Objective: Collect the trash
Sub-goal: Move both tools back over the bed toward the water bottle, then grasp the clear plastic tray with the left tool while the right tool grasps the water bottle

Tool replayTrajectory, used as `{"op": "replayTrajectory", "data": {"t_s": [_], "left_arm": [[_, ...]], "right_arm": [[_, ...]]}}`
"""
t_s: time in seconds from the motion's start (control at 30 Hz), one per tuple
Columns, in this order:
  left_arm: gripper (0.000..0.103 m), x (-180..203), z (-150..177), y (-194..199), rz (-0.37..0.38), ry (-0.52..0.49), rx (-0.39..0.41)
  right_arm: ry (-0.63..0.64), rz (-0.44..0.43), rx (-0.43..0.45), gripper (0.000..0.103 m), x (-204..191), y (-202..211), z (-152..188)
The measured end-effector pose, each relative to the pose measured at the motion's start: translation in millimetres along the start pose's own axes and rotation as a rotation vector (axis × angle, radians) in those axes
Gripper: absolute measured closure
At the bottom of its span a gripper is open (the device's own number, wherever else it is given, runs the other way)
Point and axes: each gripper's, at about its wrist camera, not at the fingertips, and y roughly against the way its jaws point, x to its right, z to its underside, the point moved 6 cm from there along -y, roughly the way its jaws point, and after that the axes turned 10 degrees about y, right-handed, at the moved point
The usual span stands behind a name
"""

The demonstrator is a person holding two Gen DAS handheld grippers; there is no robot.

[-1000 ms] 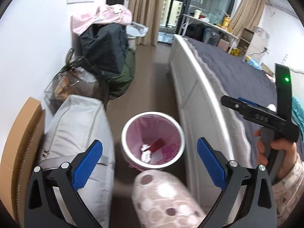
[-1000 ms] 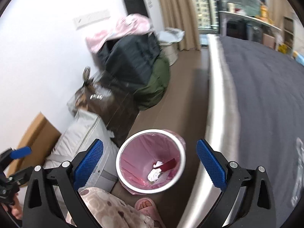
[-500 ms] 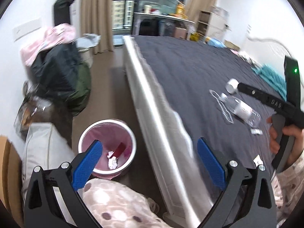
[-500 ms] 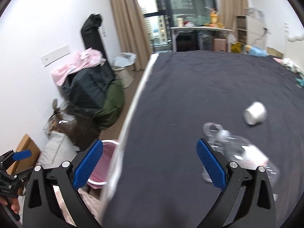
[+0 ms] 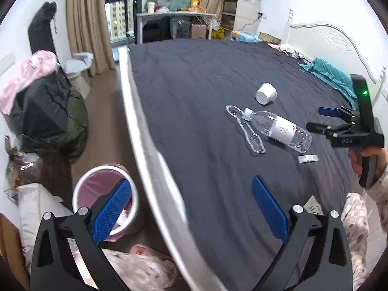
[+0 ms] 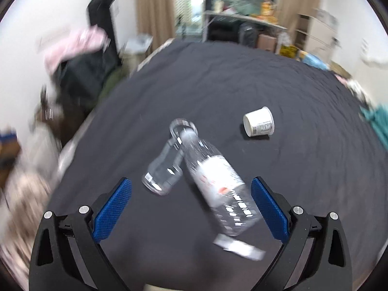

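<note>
bed (image 5: 194, 77): dark cover; bottle (image 5: 278, 127); cup (image 5: 266, 93); clear packaging (image 5: 245, 128); small wrapper (image 5: 307, 158)

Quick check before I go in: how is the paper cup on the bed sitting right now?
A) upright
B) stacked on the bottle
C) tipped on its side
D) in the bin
C: the paper cup lies on its side on the dark bedspread, apart from the plastic bottle.

The left wrist view looks along the bed (image 5: 194, 97) from its foot edge; the right wrist view hangs close over the bottle (image 6: 218, 181). Both share bottle and cup (image 5: 266, 93).
</note>
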Motion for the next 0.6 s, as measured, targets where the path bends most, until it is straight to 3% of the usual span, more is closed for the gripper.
{"op": "replayTrajectory", "data": {"t_s": [0.17,0.43,0.5,0.6], "left_arm": [[0.005,24.2,-9.3,-42.0,0.052,-0.019,-0.089],[0.005,48.3,-17.0,-83.5,0.199,0.094,-0.187],[0.005,51.4,-21.3,-97.9,0.220,0.118,-0.205],[0.005,60.3,-30.5,-121.1,0.308,0.174,-0.240]], "right_arm": [[0.137,-0.030,-0.117,0.007,16.2,-32.3,1.2],[0.290,-0.193,-0.334,0.007,16.4,-95.1,-0.6],[0.321,-0.209,-0.375,0.007,12.7,-105.1,0.5],[0.345,-0.226,-0.420,0.008,10.2,-123.4,1.6]]}}
